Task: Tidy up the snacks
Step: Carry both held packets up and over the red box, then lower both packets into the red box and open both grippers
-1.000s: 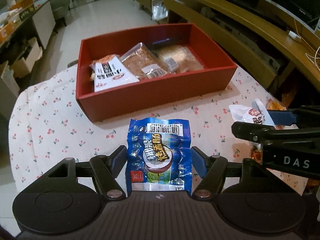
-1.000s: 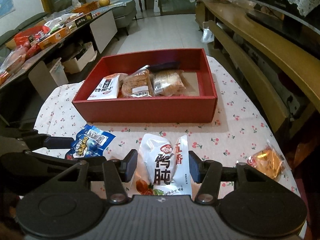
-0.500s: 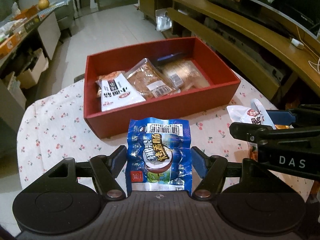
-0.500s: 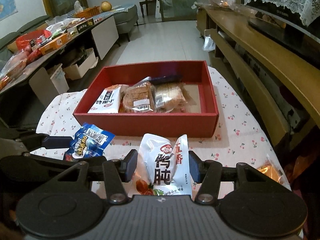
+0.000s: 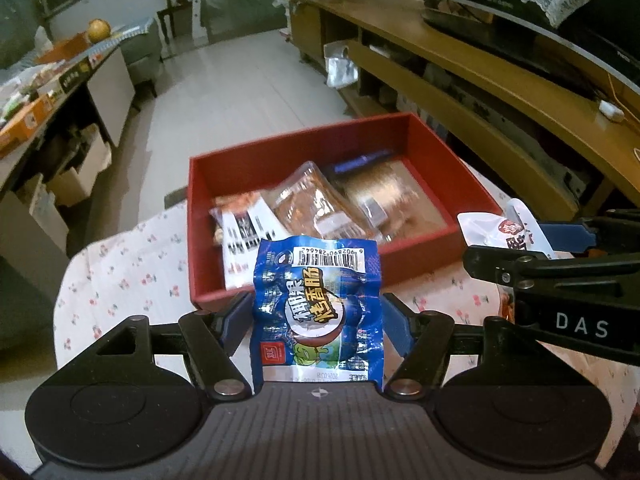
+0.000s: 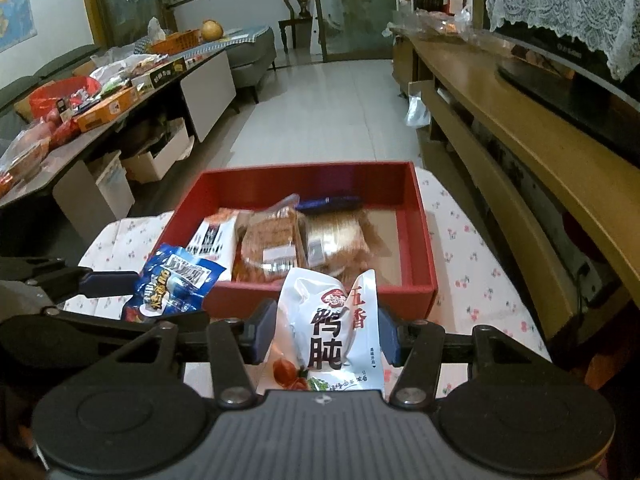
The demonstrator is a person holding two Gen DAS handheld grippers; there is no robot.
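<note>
A blue snack packet [image 5: 318,312] stands between the blue pads of my left gripper [image 5: 318,314], which is shut on it, in the air just short of the red box [image 5: 424,258]. My right gripper [image 6: 327,330] is shut on a white snack packet [image 6: 332,328], also lifted in front of the red box [image 6: 424,236]. Several packets lie in the box: a white one [image 6: 214,238] at the left and two clear-wrapped brown ones [image 6: 272,240] in the middle. In the right wrist view the blue packet [image 6: 176,284] shows at the left; the white packet [image 5: 506,226] appears at the right of the left wrist view.
The box sits on a table under a cherry-print cloth [image 6: 476,264]. A long wooden bench [image 6: 516,136] runs along the right. A cluttered low table [image 6: 100,112] with boxes stands at the left, with tiled floor [image 6: 332,112] beyond.
Both grippers have risen with their packets and tilted up, so the red box sits lower in both views and more of the room shows. Both grips are unchanged.
</note>
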